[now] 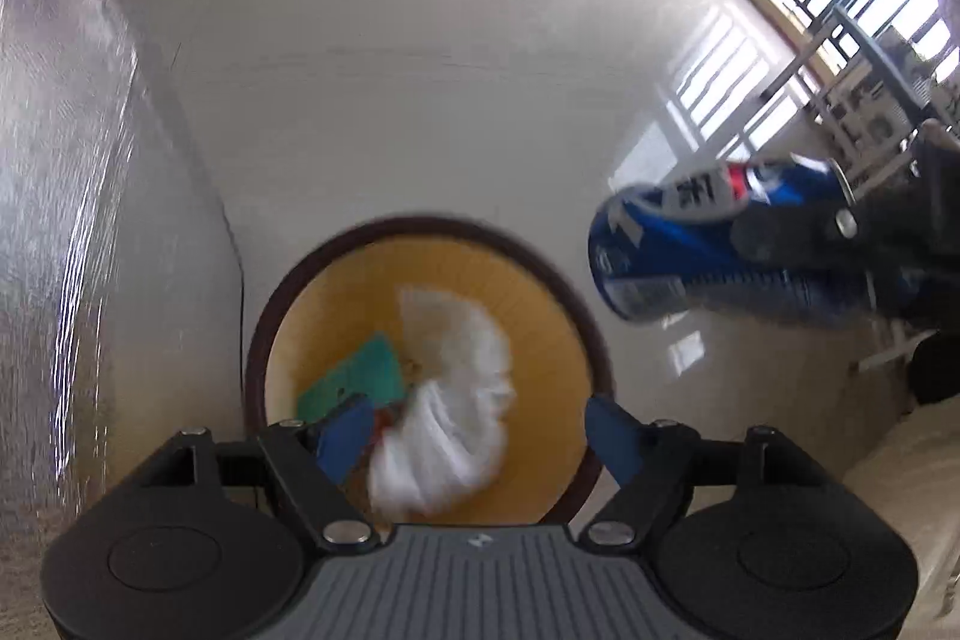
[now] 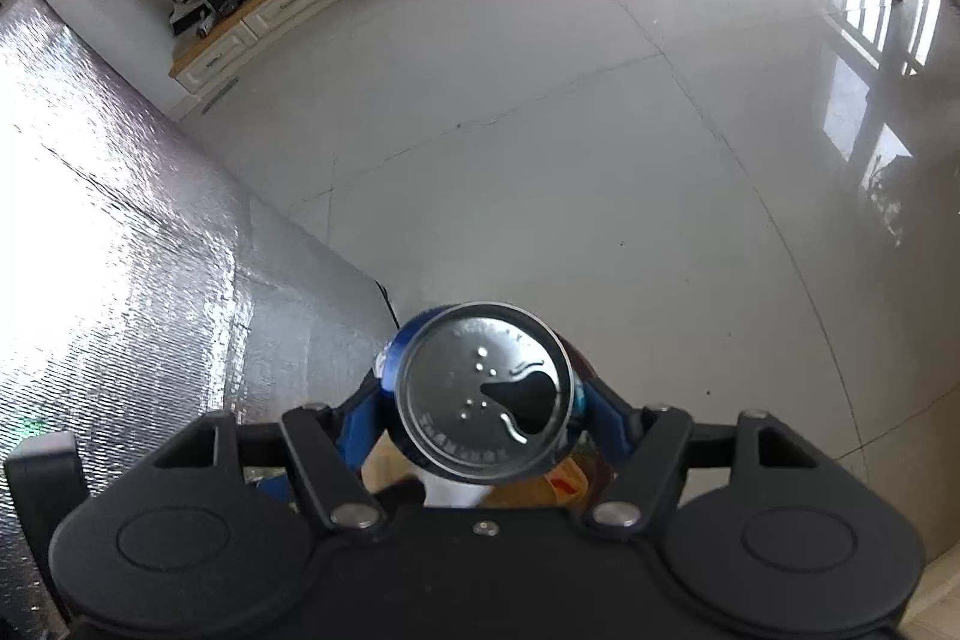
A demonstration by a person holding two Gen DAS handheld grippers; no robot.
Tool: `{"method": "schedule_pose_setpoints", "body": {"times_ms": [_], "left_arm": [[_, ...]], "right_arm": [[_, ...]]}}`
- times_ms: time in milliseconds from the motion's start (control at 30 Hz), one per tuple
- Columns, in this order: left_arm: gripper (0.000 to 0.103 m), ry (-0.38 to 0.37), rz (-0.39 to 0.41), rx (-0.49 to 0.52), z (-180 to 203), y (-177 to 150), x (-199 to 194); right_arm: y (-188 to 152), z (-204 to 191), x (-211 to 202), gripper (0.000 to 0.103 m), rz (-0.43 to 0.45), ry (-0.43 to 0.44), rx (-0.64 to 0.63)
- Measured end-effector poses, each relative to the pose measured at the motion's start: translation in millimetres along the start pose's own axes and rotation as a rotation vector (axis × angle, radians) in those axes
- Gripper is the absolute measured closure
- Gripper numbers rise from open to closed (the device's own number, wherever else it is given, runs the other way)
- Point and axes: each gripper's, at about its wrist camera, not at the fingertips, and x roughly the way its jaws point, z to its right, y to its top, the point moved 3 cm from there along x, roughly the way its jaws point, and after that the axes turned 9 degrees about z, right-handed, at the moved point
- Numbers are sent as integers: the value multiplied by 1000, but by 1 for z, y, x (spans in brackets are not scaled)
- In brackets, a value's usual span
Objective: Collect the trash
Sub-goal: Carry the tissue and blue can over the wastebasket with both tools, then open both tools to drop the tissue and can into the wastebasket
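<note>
- You are holding the left gripper [image 1: 474,430] with its jaws spread and nothing between them, hovering directly above the bin [image 1: 420,232].
- You are clamping the right gripper [image 2: 480,412] on the can [image 2: 483,391], its blue pads pressing the can's two sides; the opened top is facing the right wrist camera.
- In the left wrist view the can [image 1: 678,244] is lying tilted in the air, up and to the right of the bin's rim and apart from it, over the floor [image 1: 420,70].
- The bin is standing on the floor just beside the silver mat [image 1: 54,220]; it is holding a white bag [image 1: 456,388] and a green packet [image 1: 354,382], the bag lying partly across the packet. More may be sitting under the bag, but that is hidden.
- Risk: if you are releasing before the can is over the bin's mouth, it is likely to be striking the rim or rolling off across the smooth floor.
- Risk: with the can tipped and its opening exposed, any liquid left inside could be dripping onto the floor.
- Risk: the left gripper is crowding the bin's mouth, so the can could be knocking against it on the way in.
</note>
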Motion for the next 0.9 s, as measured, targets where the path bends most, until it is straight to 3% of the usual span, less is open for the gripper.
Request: {"method": "schedule_pose_setpoints", "body": {"times_ms": [300,400,433,467,533,900], "left_arm": [[25,0,-57,-13,-10,-16,6],[18,0,-76,-11,-11,-14,7],[12,-3,-84,-11,-8,-11,9],[9,-5,-87,-10,-7,-11,9],[3,-1,-91,-4,-7,-12,8],[0,24,-113,-10,-10,-14,-8]], "right_arm": [[-5,-16,42,32,-39,-12,-23],[-3,-20,52,31,-23,-1,-11],[-3,-19,54,30,-20,4,-7],[-4,-20,58,14,-27,6,-1],[-6,-21,63,1,-60,-15,1],[-35,-4,53,1,-147,-45,-11]]}}
